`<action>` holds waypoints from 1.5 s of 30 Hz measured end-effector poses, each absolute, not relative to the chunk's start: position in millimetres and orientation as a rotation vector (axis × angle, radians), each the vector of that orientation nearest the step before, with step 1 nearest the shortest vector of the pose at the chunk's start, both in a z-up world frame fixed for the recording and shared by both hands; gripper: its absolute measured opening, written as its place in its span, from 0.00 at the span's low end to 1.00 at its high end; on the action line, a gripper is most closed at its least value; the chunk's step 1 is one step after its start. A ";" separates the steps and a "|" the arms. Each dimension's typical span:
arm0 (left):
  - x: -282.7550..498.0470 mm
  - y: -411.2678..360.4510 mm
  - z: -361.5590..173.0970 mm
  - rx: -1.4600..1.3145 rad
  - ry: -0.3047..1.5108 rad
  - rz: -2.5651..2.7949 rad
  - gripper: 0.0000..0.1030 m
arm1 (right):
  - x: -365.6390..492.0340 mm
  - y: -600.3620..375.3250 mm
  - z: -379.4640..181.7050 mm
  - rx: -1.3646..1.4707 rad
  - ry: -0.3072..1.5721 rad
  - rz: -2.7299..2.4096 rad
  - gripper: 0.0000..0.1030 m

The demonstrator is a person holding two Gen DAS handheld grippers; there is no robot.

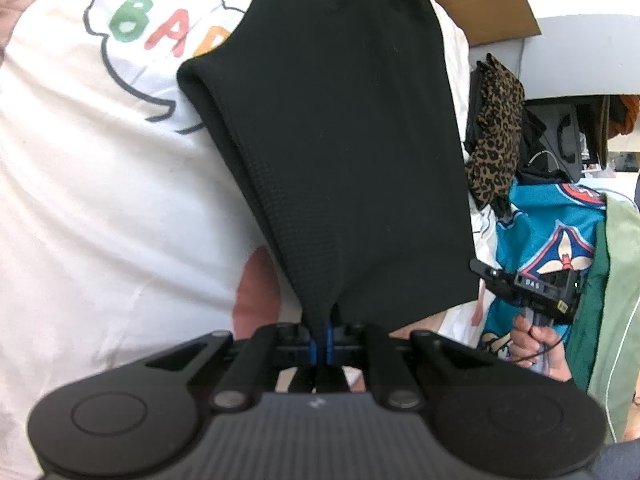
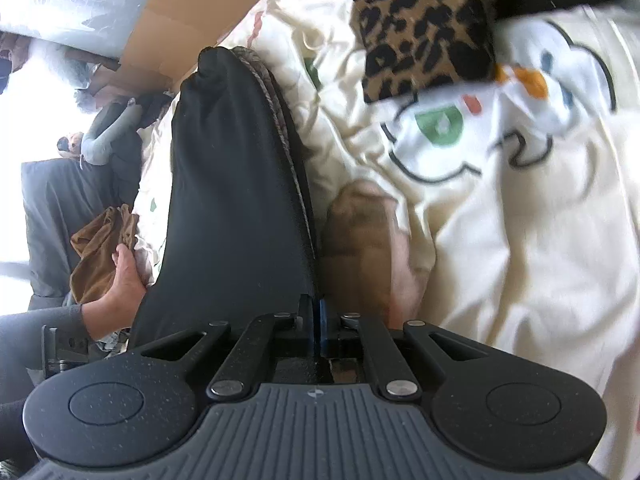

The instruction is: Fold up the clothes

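Note:
A black garment [image 1: 344, 152] hangs stretched in front of the left wrist camera, and my left gripper [image 1: 322, 342] is shut on its lower edge between the blue pads. In the right wrist view the same black garment [image 2: 236, 200] runs up from my right gripper [image 2: 318, 330], which is shut on its edge. Behind it lies a cream sheet [image 2: 500, 220] with cartoon prints. My right gripper [image 1: 532, 288] also shows in the left wrist view, held in a hand at the right.
A leopard-print garment [image 1: 496, 128] [image 2: 424, 28] lies on the cream bedding [image 1: 100, 200]. A teal printed garment [image 1: 548, 236] and a pale green one [image 1: 618, 300] lie at the right. Cardboard [image 2: 180, 28] stands behind. Another person's hand [image 2: 124, 276] holds brown cloth [image 2: 100, 252] at the left.

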State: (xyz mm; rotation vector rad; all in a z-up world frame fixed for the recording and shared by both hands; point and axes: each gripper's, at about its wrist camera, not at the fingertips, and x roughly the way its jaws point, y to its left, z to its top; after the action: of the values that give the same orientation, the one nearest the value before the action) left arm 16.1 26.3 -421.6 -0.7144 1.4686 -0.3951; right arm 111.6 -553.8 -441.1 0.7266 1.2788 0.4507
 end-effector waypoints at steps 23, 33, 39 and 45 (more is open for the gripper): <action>7.9 30.2 -467.3 -0.714 1.511 -0.321 0.05 | 142.5 -530.4 -491.7 0.644 1.337 0.643 0.40; 10.6 29.0 -469.5 -0.728 1.518 -0.314 0.05 | 147.0 -503.2 -508.7 0.678 1.425 0.728 0.24; 12.8 26.5 -456.9 -0.730 1.517 -0.322 0.04 | 138.9 -505.3 -478.6 0.654 1.382 0.689 0.03; 18.4 18.9 -433.1 -0.690 1.562 -0.343 0.04 | 132.3 -510.1 -440.8 0.637 1.341 0.660 0.02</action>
State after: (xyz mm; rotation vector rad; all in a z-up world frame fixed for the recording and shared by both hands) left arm 18.4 18.9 -433.1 -0.6898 1.5616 -0.3430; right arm 132.3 -510.1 -440.8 0.6370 1.3414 0.6598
